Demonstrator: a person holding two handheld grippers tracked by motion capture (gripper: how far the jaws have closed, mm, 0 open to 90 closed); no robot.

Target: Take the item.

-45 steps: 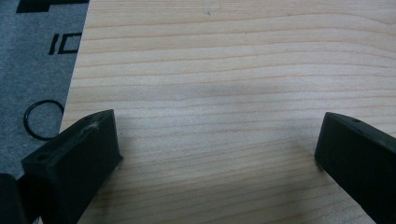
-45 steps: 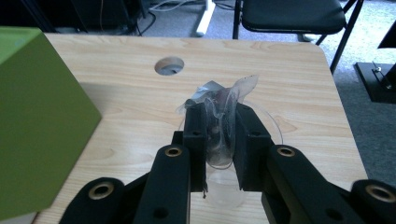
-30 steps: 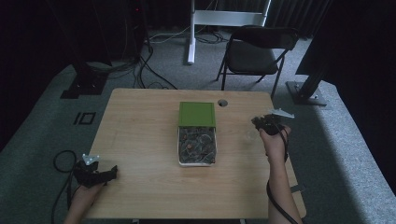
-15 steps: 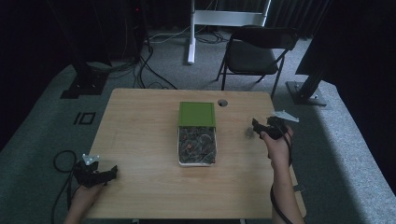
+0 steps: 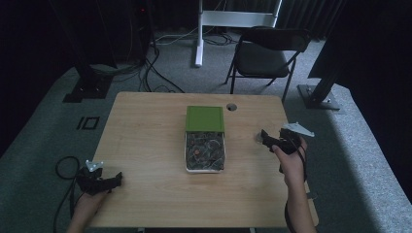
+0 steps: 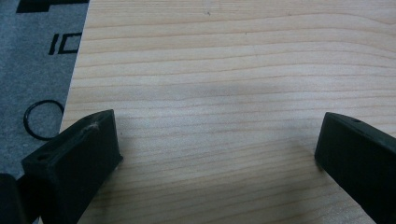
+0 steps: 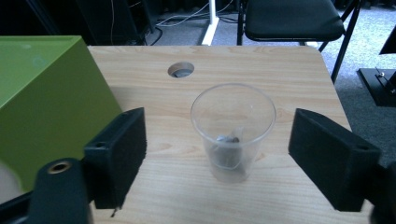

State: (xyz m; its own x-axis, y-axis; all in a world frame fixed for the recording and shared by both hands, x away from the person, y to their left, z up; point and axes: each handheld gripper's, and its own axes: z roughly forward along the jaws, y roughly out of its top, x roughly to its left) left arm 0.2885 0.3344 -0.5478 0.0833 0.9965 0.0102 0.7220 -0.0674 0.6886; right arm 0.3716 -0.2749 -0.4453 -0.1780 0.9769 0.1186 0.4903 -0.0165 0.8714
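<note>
The right claw (image 7: 217, 156) stands with its jaws apart, having just opened, the clear plastic cup (image 7: 232, 130) upright between them on the bench (image 5: 145, 121) and touched by neither pad. The cup, something small and grey at its bottom, sits right of the green box (image 5: 205, 118) and the open tray of small parts (image 5: 205, 151) at mid-bench. At the near left corner the left claw (image 5: 104, 180) rests with jaws wide over bare wood. Judging by this, the cup has been set down and released; what remains, perhaps more sorting from the tray, cannot be told.
</note>
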